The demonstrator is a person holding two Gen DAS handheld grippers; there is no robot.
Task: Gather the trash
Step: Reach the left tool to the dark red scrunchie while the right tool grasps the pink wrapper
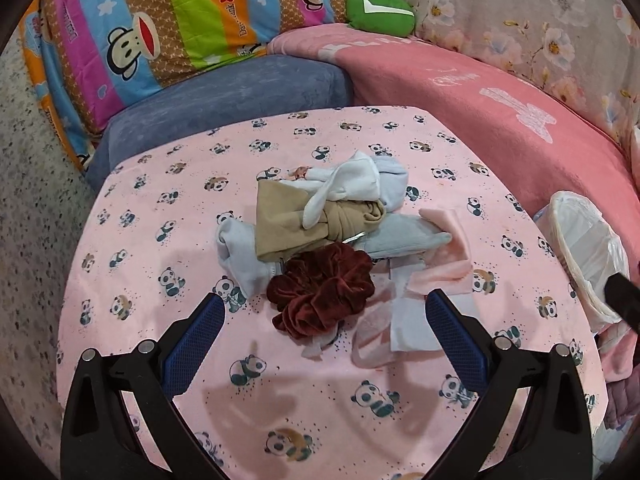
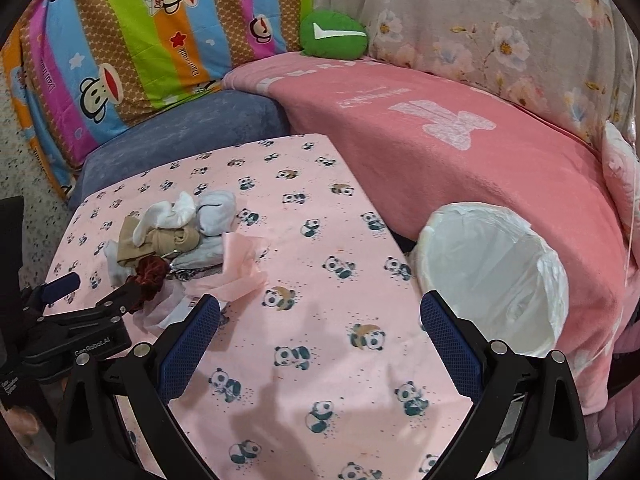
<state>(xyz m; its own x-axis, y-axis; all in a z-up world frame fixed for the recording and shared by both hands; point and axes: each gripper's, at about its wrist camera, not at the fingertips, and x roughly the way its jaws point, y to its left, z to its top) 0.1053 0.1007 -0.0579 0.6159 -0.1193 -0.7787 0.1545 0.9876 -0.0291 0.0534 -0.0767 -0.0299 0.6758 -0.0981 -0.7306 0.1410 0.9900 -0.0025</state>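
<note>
A pile lies on the panda-print table (image 1: 160, 200): white and pale blue socks (image 1: 360, 178), a tan cloth (image 1: 296, 220), a dark red velvet scrunchie (image 1: 320, 292), pink tissue paper (image 1: 444, 256) and white crumpled paper (image 1: 400, 328). My left gripper (image 1: 324, 308) is open, its fingers either side of the scrunchie and paper, just above the table. My right gripper (image 2: 320, 312) is open and empty over bare tablecloth (image 2: 320, 220). The white-lined trash bin (image 2: 492, 272) stands by the table's right edge, just past the right finger. The left gripper also shows in the right wrist view (image 2: 94, 290).
A pink blanket (image 2: 440, 152) covers the sofa behind the table. A blue cushion (image 1: 224, 108), a striped cartoon quilt (image 1: 140, 32), a green plush (image 1: 380, 10) and a floral cloth (image 1: 520, 20) lie at the back. Speckled floor (image 1: 32, 240) is at the left.
</note>
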